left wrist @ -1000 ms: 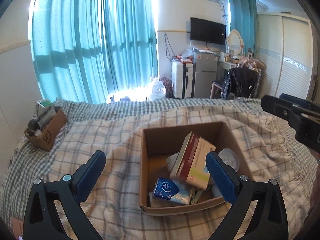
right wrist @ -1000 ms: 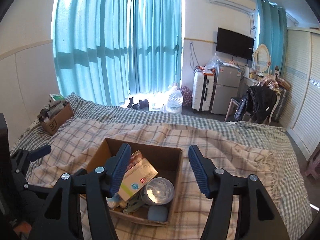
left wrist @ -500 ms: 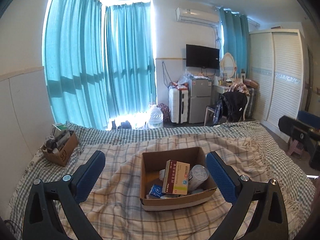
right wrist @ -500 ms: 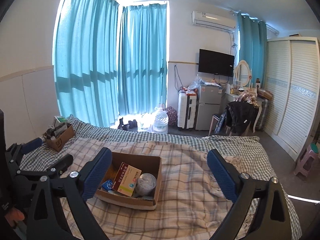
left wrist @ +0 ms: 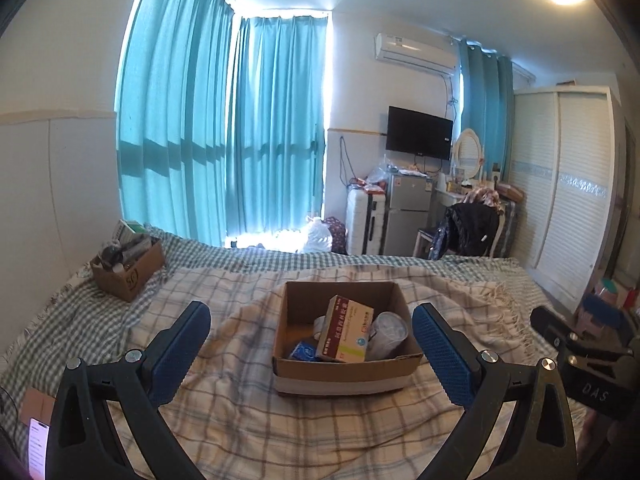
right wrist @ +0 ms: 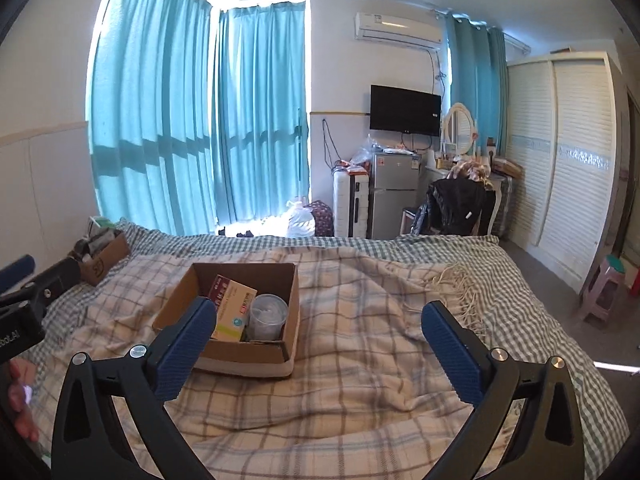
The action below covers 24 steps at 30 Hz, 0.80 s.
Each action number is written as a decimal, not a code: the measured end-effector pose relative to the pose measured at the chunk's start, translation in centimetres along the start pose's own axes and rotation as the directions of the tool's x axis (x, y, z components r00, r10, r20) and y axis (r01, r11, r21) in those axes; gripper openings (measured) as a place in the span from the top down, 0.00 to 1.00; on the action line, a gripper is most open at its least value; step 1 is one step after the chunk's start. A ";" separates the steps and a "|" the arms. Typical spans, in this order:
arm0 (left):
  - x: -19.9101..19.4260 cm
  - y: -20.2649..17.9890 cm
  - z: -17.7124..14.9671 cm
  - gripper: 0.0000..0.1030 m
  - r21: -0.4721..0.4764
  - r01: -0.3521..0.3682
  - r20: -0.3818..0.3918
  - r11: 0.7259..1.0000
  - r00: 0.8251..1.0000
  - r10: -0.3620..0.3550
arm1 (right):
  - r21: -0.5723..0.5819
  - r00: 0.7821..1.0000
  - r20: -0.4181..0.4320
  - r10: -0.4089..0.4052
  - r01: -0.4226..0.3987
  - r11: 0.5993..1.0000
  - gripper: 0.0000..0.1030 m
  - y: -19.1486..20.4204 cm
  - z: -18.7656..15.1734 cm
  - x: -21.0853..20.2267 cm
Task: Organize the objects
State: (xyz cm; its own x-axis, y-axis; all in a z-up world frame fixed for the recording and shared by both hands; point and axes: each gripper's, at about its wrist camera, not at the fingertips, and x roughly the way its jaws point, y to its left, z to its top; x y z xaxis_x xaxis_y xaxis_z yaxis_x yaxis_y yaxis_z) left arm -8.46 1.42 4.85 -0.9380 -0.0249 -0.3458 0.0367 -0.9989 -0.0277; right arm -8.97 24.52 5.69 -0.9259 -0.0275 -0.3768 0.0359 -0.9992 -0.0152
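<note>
An open cardboard box (left wrist: 344, 372) sits on the plaid blanket in the middle of the bed; it also shows in the right wrist view (right wrist: 244, 350). It holds a red, white and yellow medicine carton (left wrist: 346, 334), a clear plastic cup (left wrist: 386, 332) and a small blue pack (left wrist: 303, 351). My left gripper (left wrist: 312, 348) is open and empty, held back in front of the box. My right gripper (right wrist: 318, 338) is open and empty, to the right of the box.
A second cardboard box (left wrist: 128, 268) full of items sits at the bed's far left corner. A phone (left wrist: 38, 442) lies at the near left. Beyond the bed stand a suitcase (left wrist: 366, 222), a fridge (left wrist: 408, 212), a chair with a jacket (left wrist: 468, 232) and a stool (right wrist: 602, 292).
Both grippers have pulled back and up from the box, which now looks smaller and farther. The right gripper's jaws have opened wider. The items stay in the box.
</note>
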 end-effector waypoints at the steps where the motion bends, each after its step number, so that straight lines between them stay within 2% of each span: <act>1: 0.1 -0.1 -0.4 0.00 0.010 -0.007 -0.001 1.000 1.000 0.007 | -0.006 1.000 0.007 -0.010 0.010 1.000 0.00 0.0 -0.2 0.2; 5: 0.9 -0.4 -1.4 0.00 0.010 0.001 -0.023 1.000 1.000 0.000 | -0.006 0.999 0.044 0.028 -0.028 1.000 0.00 0.0 -1.2 0.5; 10: 1.4 -0.6 -2.3 0.00 0.022 -0.016 -0.041 1.000 0.999 0.017 | -0.010 1.000 0.000 0.020 -0.020 1.000 0.00 -0.4 -2.2 1.9; 17: 1.8 -0.5 -3.4 0.00 0.032 -0.038 -0.066 0.999 0.997 0.041 | 0.015 1.000 0.006 0.026 -0.026 1.000 0.00 -1.0 -2.3 1.9; 24: 1.8 -0.4 -3.6 0.00 0.021 -0.026 -0.083 0.999 0.996 0.028 | 0.012 0.999 -0.001 0.041 -0.041 0.999 0.00 -0.5 -2.4 2.0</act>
State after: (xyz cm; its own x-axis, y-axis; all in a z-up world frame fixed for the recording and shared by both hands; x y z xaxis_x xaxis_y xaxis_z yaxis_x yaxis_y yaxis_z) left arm -8.95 1.92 0.86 -0.9047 -0.0495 -0.4231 0.0543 -0.9985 0.0007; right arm -9.93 24.98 2.67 -0.9231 -0.0687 -0.3784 0.0696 -0.9975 0.0114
